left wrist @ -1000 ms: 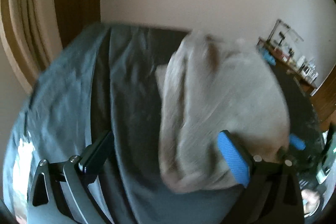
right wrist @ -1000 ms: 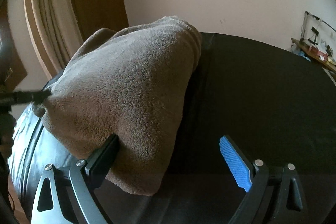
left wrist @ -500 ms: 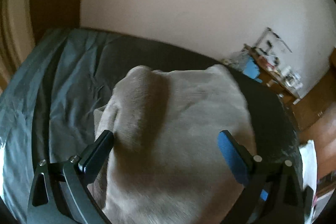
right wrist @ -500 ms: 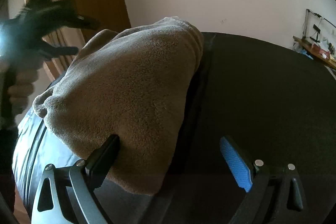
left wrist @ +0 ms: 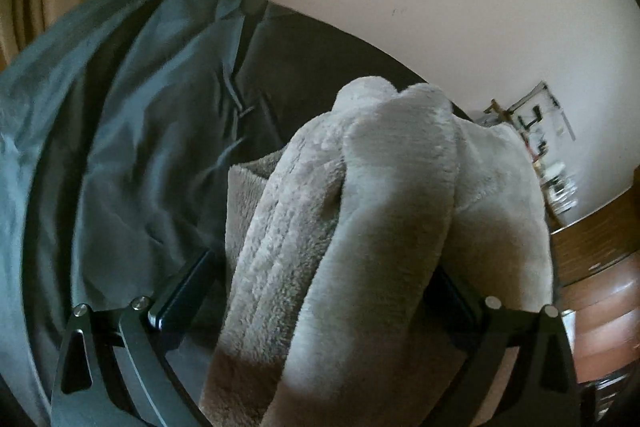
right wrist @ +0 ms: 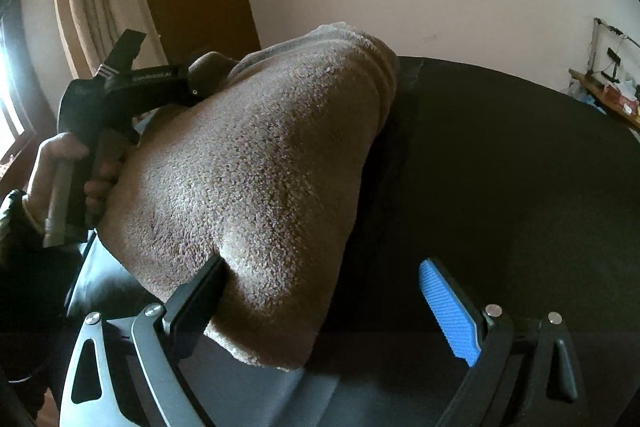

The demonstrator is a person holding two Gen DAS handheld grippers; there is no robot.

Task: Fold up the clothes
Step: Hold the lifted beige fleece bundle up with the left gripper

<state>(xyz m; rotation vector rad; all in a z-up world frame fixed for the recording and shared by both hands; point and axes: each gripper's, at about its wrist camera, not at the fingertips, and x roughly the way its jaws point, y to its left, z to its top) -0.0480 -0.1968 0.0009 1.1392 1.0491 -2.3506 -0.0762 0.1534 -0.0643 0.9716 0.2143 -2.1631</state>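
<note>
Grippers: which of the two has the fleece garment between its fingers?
The left gripper: the beige fleece garment fills its gap. The right gripper stands open beside it, with only its dark finger touching.

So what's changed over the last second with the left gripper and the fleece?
The left gripper has swung in from the side and come down onto the folded beige fleece garment; a thick fold now sits between its open fingers, not clamped. The right gripper stays open at the garment's near corner, and the garment lies as before on the dark bed cover.
</note>
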